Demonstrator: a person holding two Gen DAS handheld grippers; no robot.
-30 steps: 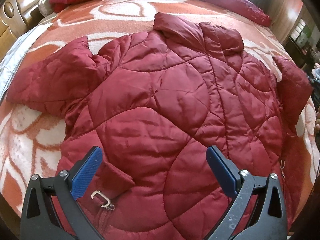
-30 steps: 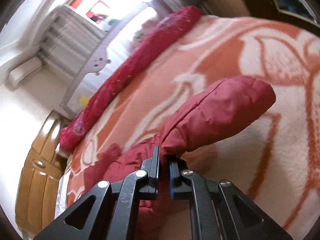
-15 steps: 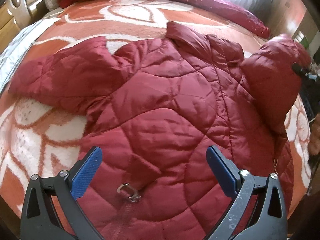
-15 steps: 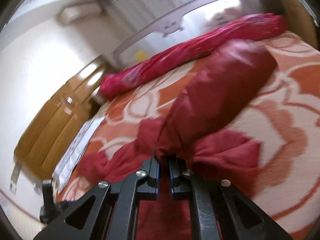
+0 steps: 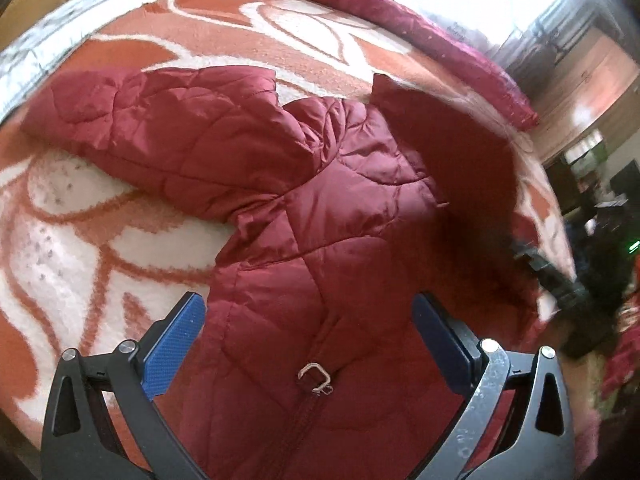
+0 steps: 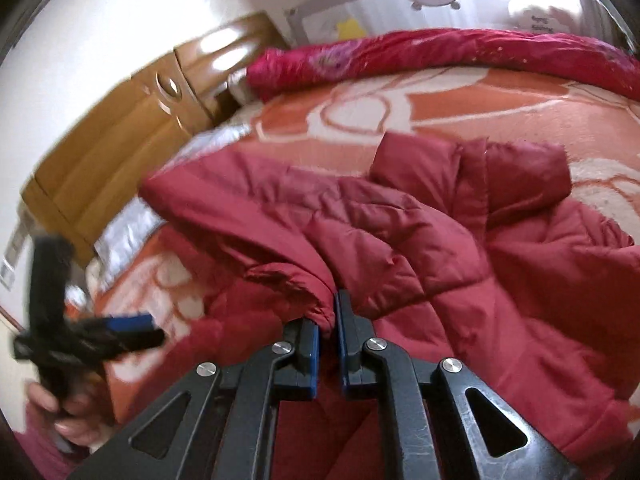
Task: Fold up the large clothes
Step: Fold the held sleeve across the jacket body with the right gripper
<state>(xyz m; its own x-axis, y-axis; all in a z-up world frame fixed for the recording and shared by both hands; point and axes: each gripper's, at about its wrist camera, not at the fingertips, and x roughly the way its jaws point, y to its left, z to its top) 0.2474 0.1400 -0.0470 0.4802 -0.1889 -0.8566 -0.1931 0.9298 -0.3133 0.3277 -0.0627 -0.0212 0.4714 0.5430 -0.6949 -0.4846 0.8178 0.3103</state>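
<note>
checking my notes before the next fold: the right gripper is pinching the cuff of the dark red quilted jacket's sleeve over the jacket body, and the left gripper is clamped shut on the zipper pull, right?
Not quite. The left gripper is open, its jaws spread wide above the zipper pull, as the left wrist view shows. The rest holds: the right gripper pinches the sleeve cuff of the dark red quilted jacket over its body.

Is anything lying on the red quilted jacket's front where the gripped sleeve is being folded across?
Nothing visible. The right gripper pinches the sleeve cuff, and the red quilted jacket front is bare, apart from its own zipper pull.
</note>
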